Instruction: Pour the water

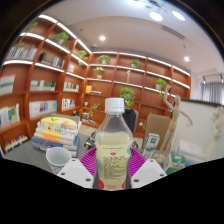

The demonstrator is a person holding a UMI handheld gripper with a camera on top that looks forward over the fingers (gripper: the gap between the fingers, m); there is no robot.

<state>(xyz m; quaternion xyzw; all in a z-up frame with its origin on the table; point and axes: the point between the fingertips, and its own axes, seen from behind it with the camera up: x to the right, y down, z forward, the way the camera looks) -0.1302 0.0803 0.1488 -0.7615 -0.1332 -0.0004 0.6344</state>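
One clear bottle (113, 140) with a white cap and pink label, held upright between the two pink pads (89, 160) of the gripper (112, 165), fingers pinched against its sides, one white cup (58, 157) seen nearby, lit bookshelves (45, 80) beyond

The tool (112, 160) shows two pale, seemingly grey fingers (78, 172) with magenta pads (90, 160).
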